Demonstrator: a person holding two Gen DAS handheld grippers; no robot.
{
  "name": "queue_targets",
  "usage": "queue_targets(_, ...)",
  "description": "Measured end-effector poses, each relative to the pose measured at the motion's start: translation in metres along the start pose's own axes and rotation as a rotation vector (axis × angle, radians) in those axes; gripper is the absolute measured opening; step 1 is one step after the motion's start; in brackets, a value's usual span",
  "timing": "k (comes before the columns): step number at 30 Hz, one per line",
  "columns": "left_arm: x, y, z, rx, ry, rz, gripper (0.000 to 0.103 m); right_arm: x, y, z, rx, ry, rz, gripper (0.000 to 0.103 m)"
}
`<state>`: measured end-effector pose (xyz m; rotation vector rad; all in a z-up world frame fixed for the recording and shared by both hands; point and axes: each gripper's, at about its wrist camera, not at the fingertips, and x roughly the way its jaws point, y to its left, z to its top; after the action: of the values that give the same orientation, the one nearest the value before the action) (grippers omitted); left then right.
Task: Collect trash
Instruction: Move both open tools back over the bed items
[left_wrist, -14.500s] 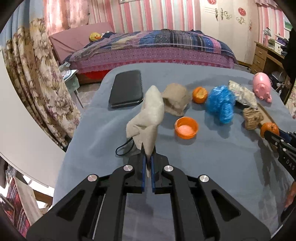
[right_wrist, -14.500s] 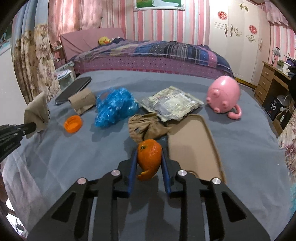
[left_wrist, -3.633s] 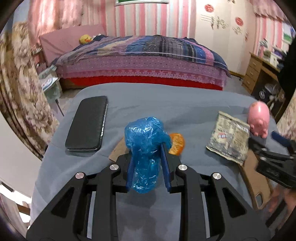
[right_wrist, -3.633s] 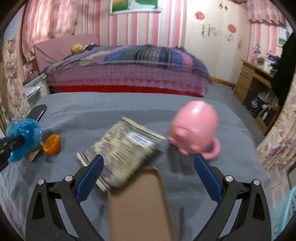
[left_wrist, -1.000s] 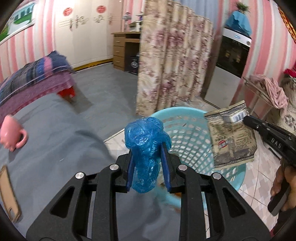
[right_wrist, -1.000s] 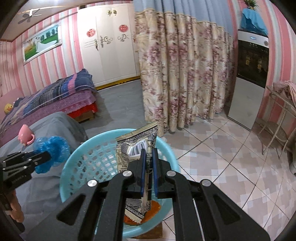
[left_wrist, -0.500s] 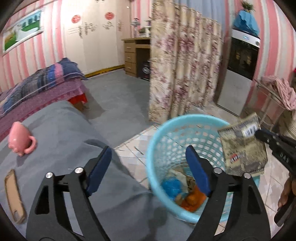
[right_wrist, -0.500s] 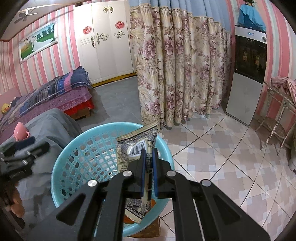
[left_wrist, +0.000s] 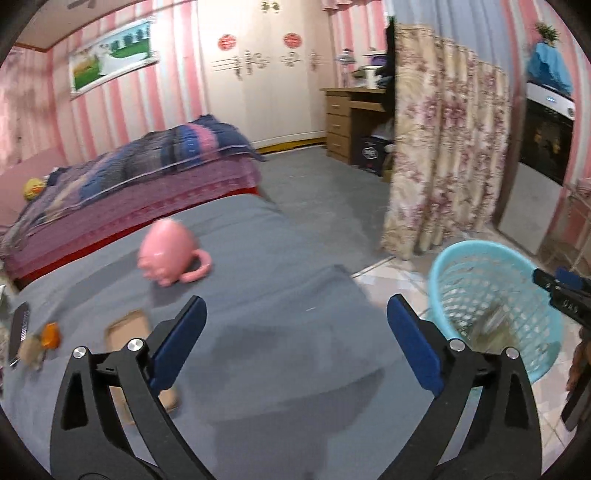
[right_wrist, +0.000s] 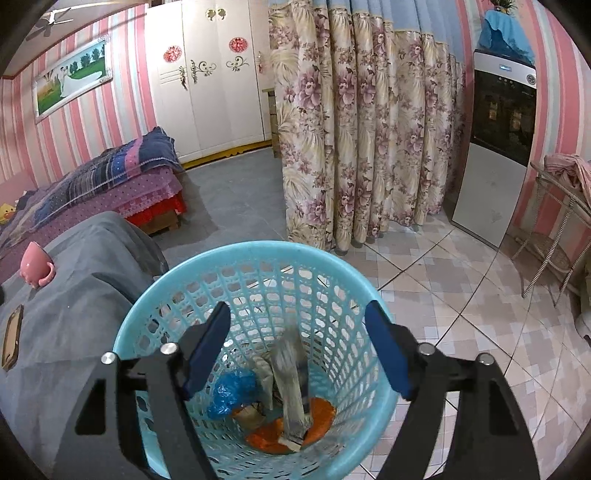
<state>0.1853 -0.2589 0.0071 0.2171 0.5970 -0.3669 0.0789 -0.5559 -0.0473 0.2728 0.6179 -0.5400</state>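
My right gripper (right_wrist: 297, 347) is open and empty above the light blue basket (right_wrist: 177, 288). Inside the basket lie the grey snack packet (right_wrist: 291, 373), blurred and upright, the blue plastic bag (right_wrist: 232, 391) and orange trash (right_wrist: 321, 417). My left gripper (left_wrist: 295, 343) is open and empty over the grey table (left_wrist: 277, 266). In the left wrist view the basket (left_wrist: 461, 254) stands on the floor to the right, with my right gripper (left_wrist: 557, 284) at its far rim. An orange peel (left_wrist: 50, 334) and a brown scrap (left_wrist: 31, 350) lie at the table's left edge.
A pink pig mug (left_wrist: 166, 253) sits on the table, with a brown phone case (left_wrist: 127, 326) and a black phone (left_wrist: 18, 326) to the left. A floral curtain (right_wrist: 351, 129) hangs behind the basket. A bed (left_wrist: 129, 177) stands beyond the table.
My right gripper opened and dropped the snack packet into the basket. My left gripper, open after dropping the blue bag, swung left from the basket towards the table.
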Motion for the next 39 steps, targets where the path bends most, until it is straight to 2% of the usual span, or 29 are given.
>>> queue_targets(2,-0.004,0.016,-0.003,-0.018,0.005,0.022,0.095,-0.001,0.006,-0.003,-0.002,0.006,-0.004,0.077)
queue_targets(4,-0.006,0.034,-0.002,-0.038,0.005,0.052,0.096,-0.003,0.014,-0.003,-0.014,-0.001,-0.007,0.084)
queue_targets(8,-0.011,0.061,0.0,-0.053,-0.011,0.101,0.096,-0.012,0.039,0.001,-0.076,-0.035,-0.008,0.086)
queue_targets(11,-0.017,0.075,0.001,-0.042,-0.03,0.142,0.097,-0.022,0.064,0.006,-0.103,-0.072,0.024,0.089)
queue_targets(16,-0.021,0.112,-0.002,-0.072,-0.029,0.167,0.097,-0.03,0.117,0.008,-0.134,-0.101,0.138,0.091)
queue_targets(19,-0.022,0.137,-0.005,-0.094,-0.027,0.196,0.097,-0.03,0.163,0.003,-0.176,-0.103,0.219,0.091)
queue_targets(26,-0.024,0.232,-0.02,-0.235,-0.008,0.295,0.097,-0.03,0.252,-0.008,-0.273,-0.092,0.366,0.091)
queue_targets(29,-0.02,0.278,-0.036,-0.286,0.023,0.364,0.097,-0.032,0.297,-0.017,-0.331,-0.092,0.43,0.091)
queue_targets(34,-0.02,0.348,-0.064,-0.383,0.053,0.465,0.097,-0.034,0.347,-0.03,-0.398,-0.092,0.479,0.091)
queue_targets(39,-0.008,0.388,-0.086,-0.479,0.063,0.502,0.097,-0.036,0.395,-0.043,-0.429,-0.078,0.531,0.091)
